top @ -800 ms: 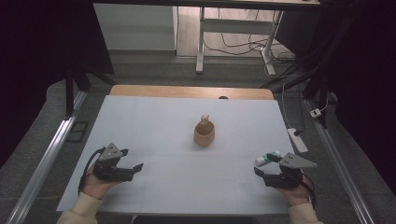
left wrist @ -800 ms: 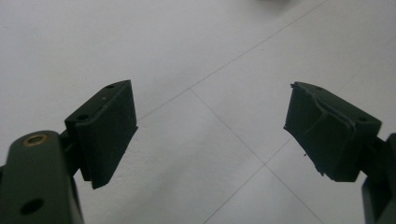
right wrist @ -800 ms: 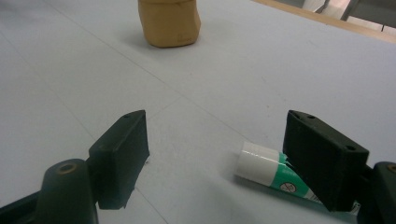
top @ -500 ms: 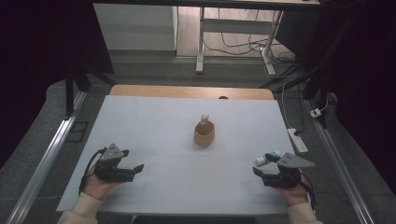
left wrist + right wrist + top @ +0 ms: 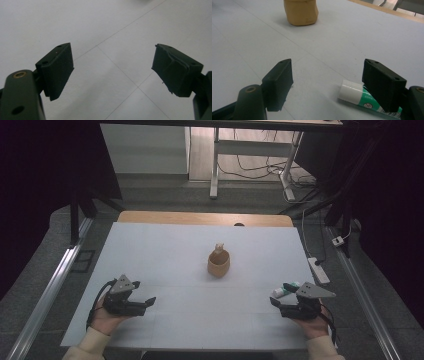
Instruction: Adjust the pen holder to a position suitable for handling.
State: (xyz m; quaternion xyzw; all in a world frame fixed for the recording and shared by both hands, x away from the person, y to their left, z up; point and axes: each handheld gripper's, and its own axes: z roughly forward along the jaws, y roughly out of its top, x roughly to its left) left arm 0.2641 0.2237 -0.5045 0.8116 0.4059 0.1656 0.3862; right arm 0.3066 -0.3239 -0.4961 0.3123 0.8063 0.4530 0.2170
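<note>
At lower left, left gripper (image 5: 145, 302) is sitting open over table (image 5: 165, 250). Right gripper (image 5: 276, 304) at lower right is gaping empty beside tube (image 5: 362, 98); cup (image 5: 219, 263) is standing mid-frame.

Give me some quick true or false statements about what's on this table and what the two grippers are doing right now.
1. The left gripper is open and holds nothing. True.
2. The right gripper is shut on the tube. False: its fingers are spread, and the tube lies on the table.
3. The tan cup stands near the table's middle. True.
4. The tube lies beside the left gripper. False: it lies by the right gripper.
</note>
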